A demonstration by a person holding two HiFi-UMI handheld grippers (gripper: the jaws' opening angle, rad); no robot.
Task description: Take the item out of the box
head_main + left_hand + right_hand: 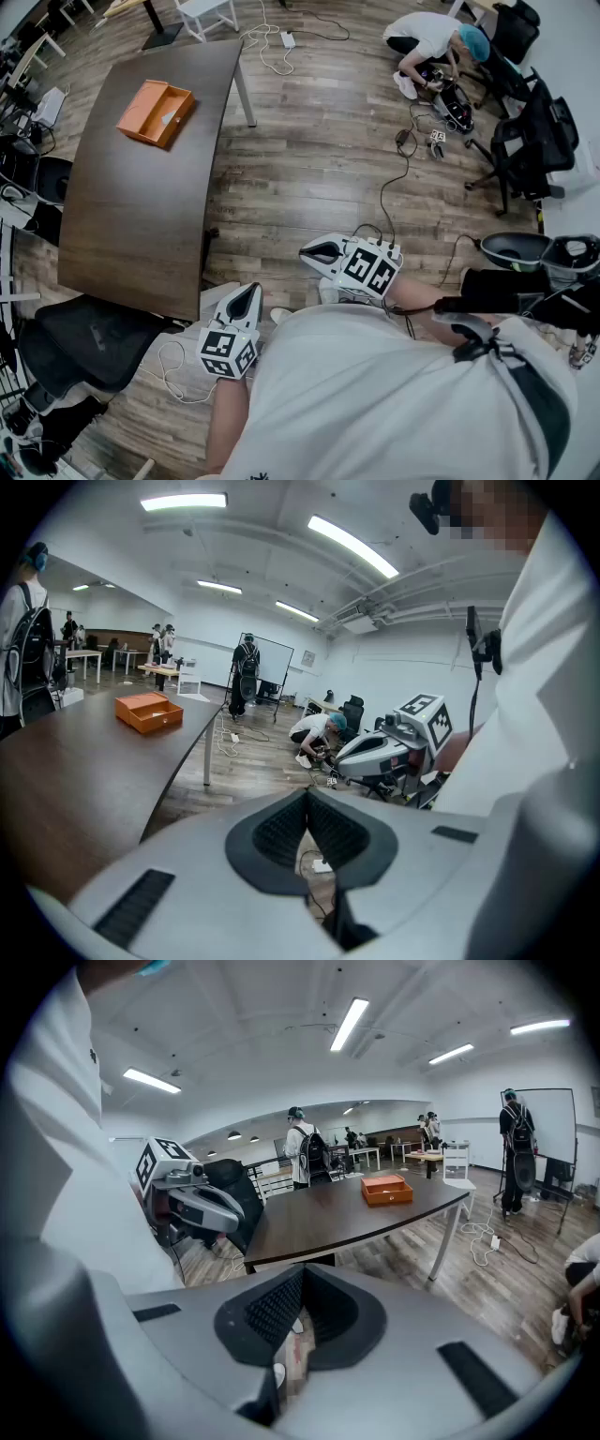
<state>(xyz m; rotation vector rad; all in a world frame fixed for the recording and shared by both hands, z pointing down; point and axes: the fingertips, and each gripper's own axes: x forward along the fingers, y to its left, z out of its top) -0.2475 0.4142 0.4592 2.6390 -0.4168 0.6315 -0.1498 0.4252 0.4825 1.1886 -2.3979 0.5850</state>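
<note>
An open orange box (156, 112) lies near the far end of the dark wooden table (141, 216); it also shows in the left gripper view (148, 712) and the right gripper view (387, 1189). What is inside the box cannot be made out. My left gripper (250, 292) is shut and empty, held close to my body just past the table's near corner. The right gripper (315, 251) is shut too, with nothing in it, and hovers over the floor to the right of the table. Both are far from the box.
A black office chair (89, 347) stands at the table's near left. A person (427, 42) crouches on the floor at the far right among cables (398, 169) and chairs (525, 141). Other people stand at the back of the room (305, 1157).
</note>
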